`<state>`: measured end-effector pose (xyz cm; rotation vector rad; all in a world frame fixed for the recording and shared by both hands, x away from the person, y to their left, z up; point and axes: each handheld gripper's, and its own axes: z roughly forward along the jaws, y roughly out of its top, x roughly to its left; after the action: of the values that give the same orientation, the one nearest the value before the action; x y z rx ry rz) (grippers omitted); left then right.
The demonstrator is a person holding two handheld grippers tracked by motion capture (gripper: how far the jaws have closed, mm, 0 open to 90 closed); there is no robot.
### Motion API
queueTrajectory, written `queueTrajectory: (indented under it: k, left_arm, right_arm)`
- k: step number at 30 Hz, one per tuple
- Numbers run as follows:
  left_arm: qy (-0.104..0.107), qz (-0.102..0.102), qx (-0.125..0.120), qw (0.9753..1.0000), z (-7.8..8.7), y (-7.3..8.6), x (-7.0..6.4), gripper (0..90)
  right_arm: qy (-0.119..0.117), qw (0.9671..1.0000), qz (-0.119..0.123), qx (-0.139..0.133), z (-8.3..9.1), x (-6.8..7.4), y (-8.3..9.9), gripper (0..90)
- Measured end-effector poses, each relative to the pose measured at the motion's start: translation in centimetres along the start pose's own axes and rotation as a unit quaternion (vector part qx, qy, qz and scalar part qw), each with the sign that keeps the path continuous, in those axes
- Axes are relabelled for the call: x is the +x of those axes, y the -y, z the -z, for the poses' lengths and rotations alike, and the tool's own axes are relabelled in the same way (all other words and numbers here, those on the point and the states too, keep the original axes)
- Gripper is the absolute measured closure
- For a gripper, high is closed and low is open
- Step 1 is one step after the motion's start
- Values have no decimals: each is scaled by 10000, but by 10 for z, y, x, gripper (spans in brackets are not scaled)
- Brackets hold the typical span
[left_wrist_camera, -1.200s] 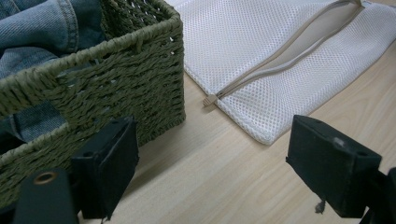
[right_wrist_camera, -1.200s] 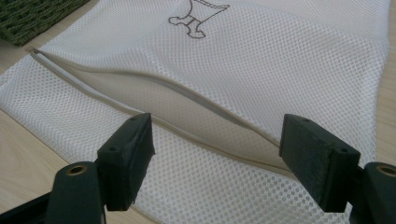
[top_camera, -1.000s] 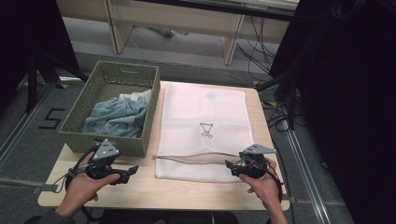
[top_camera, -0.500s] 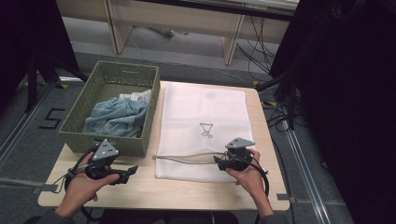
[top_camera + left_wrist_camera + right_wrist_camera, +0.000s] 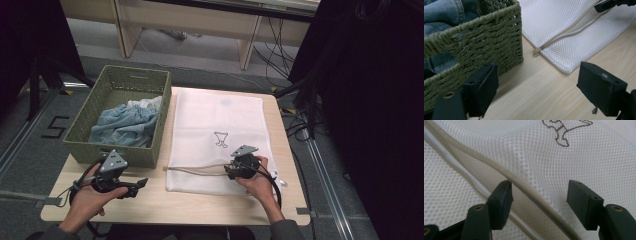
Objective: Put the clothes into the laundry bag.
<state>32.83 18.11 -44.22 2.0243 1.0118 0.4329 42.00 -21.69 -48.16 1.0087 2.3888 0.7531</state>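
Observation:
A white mesh laundry bag (image 5: 215, 125) lies flat on the wooden table (image 5: 165, 205), with a beige zipper (image 5: 195, 169) running across near its front edge. My right gripper (image 5: 229, 170) rests on the bag at the zipper's right part. In the right gripper view it stands open (image 5: 540, 195), its jaws astride the zipper tape (image 5: 524, 186) over the mesh (image 5: 549, 152). My left gripper (image 5: 140, 184) is open (image 5: 537, 75) above bare table, in front of the green woven basket (image 5: 85, 135). It faces the bag's corner (image 5: 564, 55) and zipper end (image 5: 536, 50).
The basket (image 5: 486, 37) holds blue denim clothing (image 5: 125, 125) and stands at the table's left, close beside the bag. A small brown figure (image 5: 221, 139) is printed on the bag. Cables trail on the floor to the right; the table's front edge is near both hands.
My right gripper has moved left and forward from the bag's front right corner onto the zipper. The left gripper has stayed in place.

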Motion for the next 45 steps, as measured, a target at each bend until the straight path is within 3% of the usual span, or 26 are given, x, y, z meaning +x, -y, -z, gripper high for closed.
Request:
queueTrajectory:
  k: [4,6,12,14,15,20,22,26,28,30,31,32,33,35,37,39,41,42,45]
  left_arm:
    - [26,32,9,10000,-1,0,0,163]
    - [30,-93,97,9999,1,0,1,163]
    - [-57,-15,5,10000,1,0,1,167]
    - [-30,-11,45,10000,1,0,1,168]
    - [-49,-3,36,10000,1,0,1,167]
    - [-71,-53,49,9999,2,0,3,166]
    - [-111,31,-40,9999,3,-1,3,167]
    - [-73,87,-138,9998,9,-4,9,169]
    - [-168,246,-323,9990,14,-9,13,166]
    - [-216,311,-428,9984,20,-17,23,164]
    - [-257,320,-469,9981,23,-20,26,164]
    - [-333,301,-544,9975,28,-27,32,160]
    - [-373,303,-598,9971,31,-31,36,160]
    - [-422,258,-642,9967,35,-43,48,159]
    - [-330,283,-504,9978,32,-56,67,154]
    - [-514,312,-476,9971,27,-66,81,152]
    - [-511,221,-200,9982,11,-81,108,152]
    - [-511,221,-200,9982,11,-81,108,152]
    - [-406,141,83,9990,-9,-94,130,152]
  right_arm:
    - [-51,9999,101,111,-7,1,-6,417]
    - [-60,9999,52,103,-10,1,-9,432]
    - [-68,9999,56,-124,-9,2,-16,496]
    - [-122,9997,4,-201,-6,3,-18,541]
    - [-212,9992,-64,-324,-3,4,-20,607]
    - [-209,9991,-35,-365,4,6,-25,713]
    - [-185,9989,59,-428,7,4,-27,762]
    - [-215,9986,-98,-475,15,0,-29,811]
    - [-224,9981,-185,-546,19,-2,-30,819]
    - [-242,9971,-118,-707,20,-6,-32,824]
    - [-267,9969,-291,-681,22,-5,-32,824]
    - [-226,9969,-309,-694,22,-5,-32,824]
    - [-209,9968,-191,-746,22,-8,-33,824]
    - [-203,9965,-218,-779,24,-8,-34,824]
    - [-211,9959,-317,-826,25,-8,-34,824]
    - [-187,9951,-314,-916,26,-11,-35,824]
    - [-219,9951,-337,-907,26,-11,-35,824]
    - [-223,9951,-335,-900,27,-12,-35,824]
    - [-255,9953,-354,-863,27,-12,-35,826]
